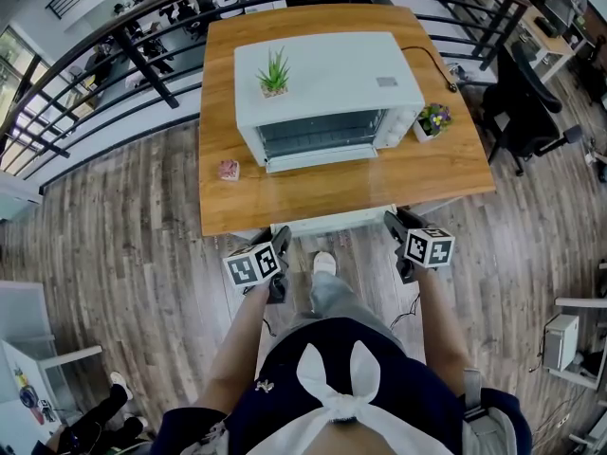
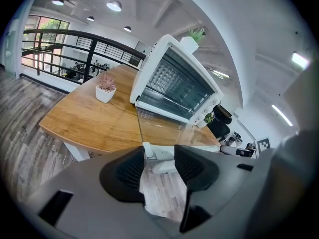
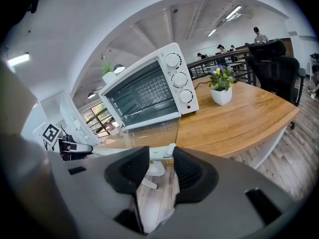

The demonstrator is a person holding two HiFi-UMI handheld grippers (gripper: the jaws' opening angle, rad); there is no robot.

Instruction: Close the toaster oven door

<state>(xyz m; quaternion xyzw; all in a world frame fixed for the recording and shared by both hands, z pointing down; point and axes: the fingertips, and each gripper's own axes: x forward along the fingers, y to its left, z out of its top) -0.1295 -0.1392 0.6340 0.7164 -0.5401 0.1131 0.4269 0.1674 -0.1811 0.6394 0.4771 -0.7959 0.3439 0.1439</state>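
- White box-shaped toaster oven (image 1: 327,83): stands mid-way across the light wooden desk (image 1: 446,173), its front towards the near edge.
- Clear glass oven door (image 1: 322,190): fully down, lying level from the oven front out to the desk's near edge, with its white bar handle (image 1: 332,219) along that edge. Closing has not begun, and the whole upward swing is left.
- Left gripper (image 1: 281,238): just off the near edge, by the handle's left end. Jaws stand wide and the pads press on nothing.
- Right gripper (image 1: 395,224): just off the near edge, by the handle's right end. Jaws wide, likewise empty.
- Green spiky plant in a white pot (image 1: 274,74): on the oven roof, left part. Judged clear of the door's arc.
- Small pink plant in a pot (image 1: 229,170): on the desk left of the door, near the left edge.
- Purple-and-yellow flowers in a white pot (image 1: 434,119): just beside the oven's right side.
- Black cable (image 1: 432,60): towards the far right corner.
- Obstructions: none seen on the glass or in the oven mouth.
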